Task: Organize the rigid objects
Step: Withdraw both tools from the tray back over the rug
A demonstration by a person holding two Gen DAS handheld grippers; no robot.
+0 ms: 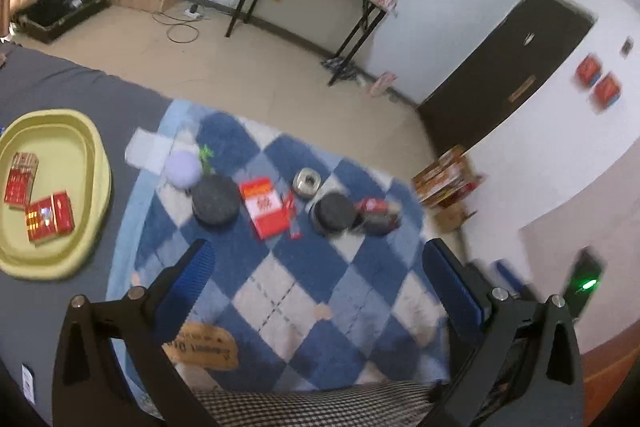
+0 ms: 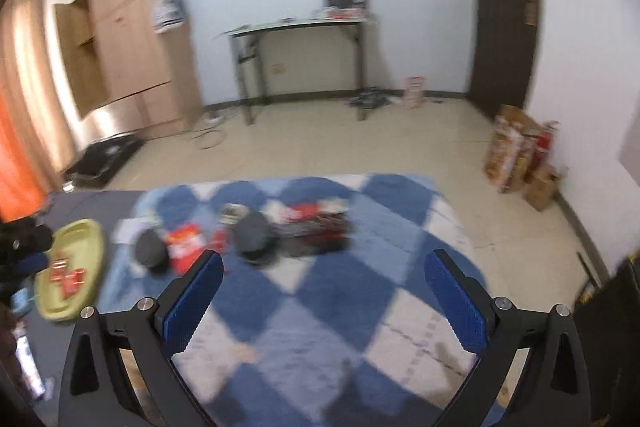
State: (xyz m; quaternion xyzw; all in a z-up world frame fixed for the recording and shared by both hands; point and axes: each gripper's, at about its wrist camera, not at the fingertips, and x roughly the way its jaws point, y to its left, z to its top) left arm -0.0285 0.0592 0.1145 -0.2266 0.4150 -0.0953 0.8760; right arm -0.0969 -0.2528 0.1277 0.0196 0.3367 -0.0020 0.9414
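Oval yellow-green plastic tray: lies flat at 9 o'clock in the left wrist view and holds two red rectangular boxes, both lying flat. Large red rectangular box: flat on the blue-and-white checkered rug, between two dark round lidded containers. Square metal dish: just beyond. A red-and-dark package touches the right container.

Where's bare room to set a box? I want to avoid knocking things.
Free: the tray's far half beyond the two red boxes, and the rug between the tongs and the clutter. Crowded: the row from dark disc to red packet.
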